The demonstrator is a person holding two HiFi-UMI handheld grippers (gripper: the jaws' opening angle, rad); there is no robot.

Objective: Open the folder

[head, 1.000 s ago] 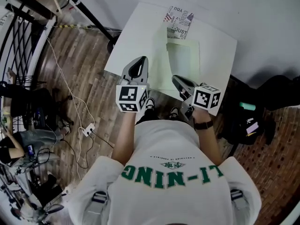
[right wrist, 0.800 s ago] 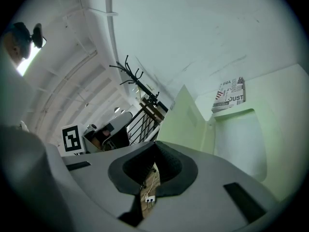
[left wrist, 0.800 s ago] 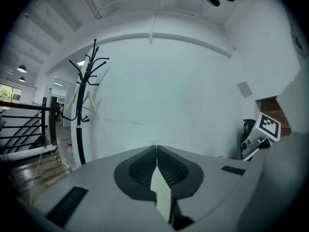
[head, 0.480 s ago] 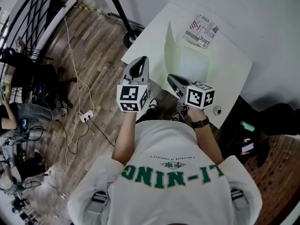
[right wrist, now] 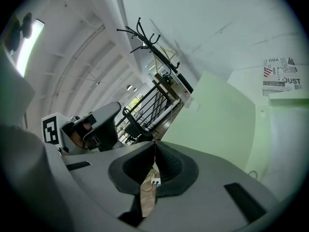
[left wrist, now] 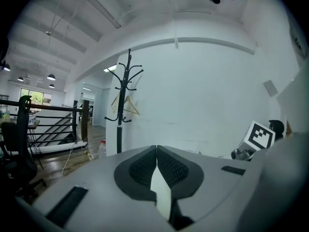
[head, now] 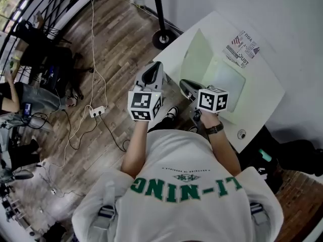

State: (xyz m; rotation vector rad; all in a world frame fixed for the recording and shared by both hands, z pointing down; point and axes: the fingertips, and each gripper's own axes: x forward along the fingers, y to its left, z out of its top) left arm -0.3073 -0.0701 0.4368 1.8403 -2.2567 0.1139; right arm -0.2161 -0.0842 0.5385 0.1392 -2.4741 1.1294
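— Where is the folder?
— The pale green folder point(head: 224, 79) lies open on the white table point(head: 262, 107), with its cover standing up, beside a printed sheet point(head: 244, 48).
— And the jaws?
— The left gripper point(head: 153, 68) and the right gripper point(head: 184, 84) both have their jaws pressed together, with nothing between them. They are near the table's edge.
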